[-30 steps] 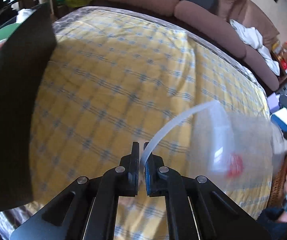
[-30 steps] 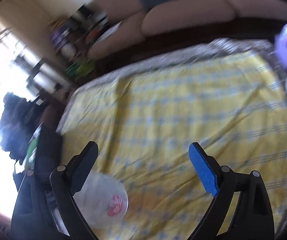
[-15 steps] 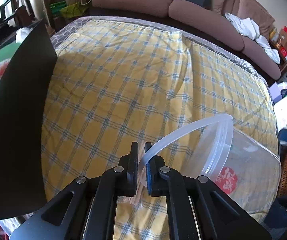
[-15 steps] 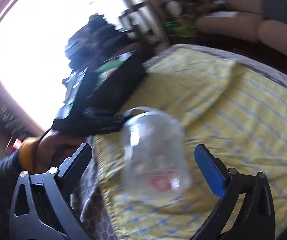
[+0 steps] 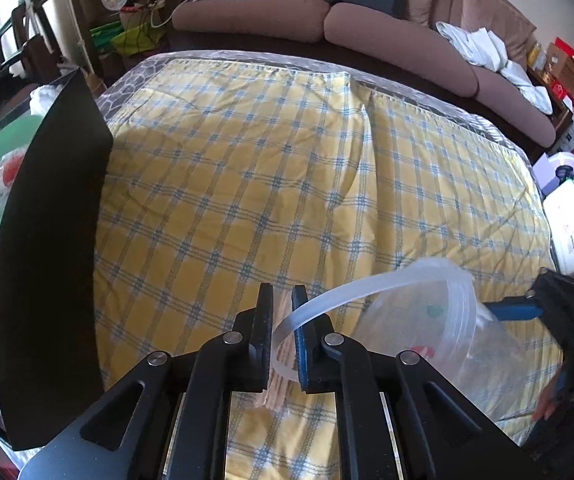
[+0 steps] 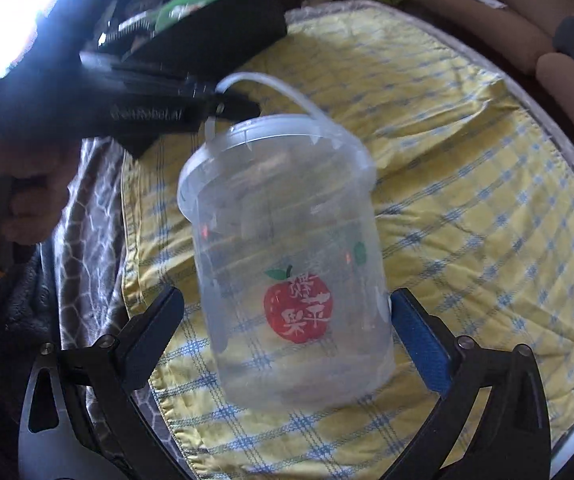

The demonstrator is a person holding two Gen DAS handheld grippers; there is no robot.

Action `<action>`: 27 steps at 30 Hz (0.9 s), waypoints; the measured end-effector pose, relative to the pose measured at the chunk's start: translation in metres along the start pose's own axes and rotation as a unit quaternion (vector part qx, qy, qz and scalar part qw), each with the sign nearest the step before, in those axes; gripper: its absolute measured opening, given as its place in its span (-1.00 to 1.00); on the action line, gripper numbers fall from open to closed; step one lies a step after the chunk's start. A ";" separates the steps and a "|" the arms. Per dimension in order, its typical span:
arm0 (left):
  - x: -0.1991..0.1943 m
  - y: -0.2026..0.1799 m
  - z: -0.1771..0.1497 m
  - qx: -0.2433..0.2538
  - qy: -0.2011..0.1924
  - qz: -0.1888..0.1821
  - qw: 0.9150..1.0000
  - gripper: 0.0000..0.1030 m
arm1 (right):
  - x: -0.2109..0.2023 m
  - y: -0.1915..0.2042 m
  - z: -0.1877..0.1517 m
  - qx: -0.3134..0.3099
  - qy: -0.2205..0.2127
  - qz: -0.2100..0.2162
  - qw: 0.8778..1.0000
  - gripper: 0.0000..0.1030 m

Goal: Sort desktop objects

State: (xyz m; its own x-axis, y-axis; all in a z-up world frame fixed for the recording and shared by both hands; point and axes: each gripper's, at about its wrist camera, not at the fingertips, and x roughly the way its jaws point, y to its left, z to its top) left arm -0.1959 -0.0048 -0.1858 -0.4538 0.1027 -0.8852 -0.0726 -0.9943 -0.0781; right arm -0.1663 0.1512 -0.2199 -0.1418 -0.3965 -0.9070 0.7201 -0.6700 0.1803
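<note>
While left gripper [image 5: 283, 336] pinches bucket [image 6: 287, 264] handle [image 5: 367, 288], I bracket body with wide right gripper [image 6: 287, 320]; next, squeeze.

A yellow cloth [image 5: 287, 184] checked with blue lines covers the counter almost from edge to edge, and it shows again under the right wrist camera [image 6: 467, 184]. It is rumpled: one long fold [image 5: 361, 128] runs from the far edge toward the middle, and shallower creases spread across the right side. Beneath it, a grey mottled under-cover [image 5: 127, 84] shows as a narrow border along the far and left edges. At the left edge stands a black panel [image 5: 51, 248], upright and touching the cloth.
</note>
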 end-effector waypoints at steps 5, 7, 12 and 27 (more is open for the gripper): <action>-0.004 -0.008 0.000 0.014 -0.014 0.024 1.000 -0.77 | 0.017 0.015 0.001 -0.027 0.044 -0.036 0.998 0.99; -0.003 -0.010 0.001 0.020 -0.012 0.028 0.999 -0.77 | 0.015 0.023 0.001 -0.043 0.040 -0.030 0.998 0.99; -0.004 -0.006 0.001 0.013 -0.012 0.026 0.999 -0.77 | 0.018 0.032 0.002 -0.057 0.037 -0.032 0.997 0.99; 0.006 -0.002 -0.002 -0.016 0.001 0.026 1.000 -0.77 | 0.038 0.027 0.015 -0.039 0.069 -0.050 0.996 0.84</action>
State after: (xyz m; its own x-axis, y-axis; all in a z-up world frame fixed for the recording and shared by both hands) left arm -0.1968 -0.0026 -0.1916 -0.4545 0.0505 -0.8893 -0.0212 -0.9987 -0.0459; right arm -0.1623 0.1088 -0.2438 -0.1252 -0.2361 -0.9636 0.7586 -0.6488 0.0604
